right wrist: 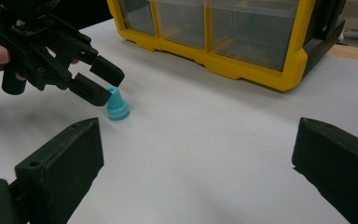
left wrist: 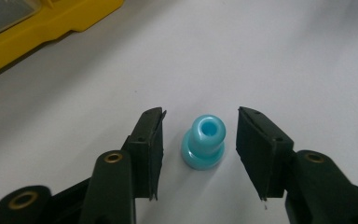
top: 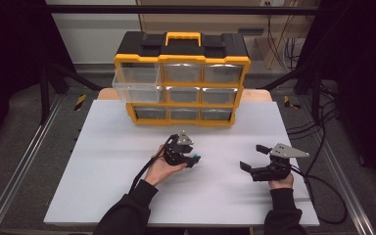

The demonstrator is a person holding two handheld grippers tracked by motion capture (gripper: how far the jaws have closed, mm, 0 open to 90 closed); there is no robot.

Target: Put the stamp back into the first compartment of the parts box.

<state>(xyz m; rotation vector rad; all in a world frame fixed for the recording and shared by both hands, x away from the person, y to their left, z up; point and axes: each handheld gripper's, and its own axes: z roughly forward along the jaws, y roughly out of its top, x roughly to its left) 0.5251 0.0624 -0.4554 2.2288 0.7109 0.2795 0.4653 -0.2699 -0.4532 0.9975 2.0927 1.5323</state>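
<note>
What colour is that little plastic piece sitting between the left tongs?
Light blue, a glossy turquoise shade. The plastic piece shows best in the left gripper view.

A yellow-and-black drawer cabinet (top: pixel 182 78) stands at the white table's (top: pixel 103 161) far edge, its top-left clear drawer (top: pixel 137 84) pulled out.

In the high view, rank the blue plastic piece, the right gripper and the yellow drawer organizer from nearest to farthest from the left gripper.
1. Blue plastic piece: between the left gripper's fingers, on the white table.
2. Right gripper: off to the right, at about the same depth on the table.
3. Yellow drawer organizer: at the table's far edge, its top-left drawer pulled out.
</note>
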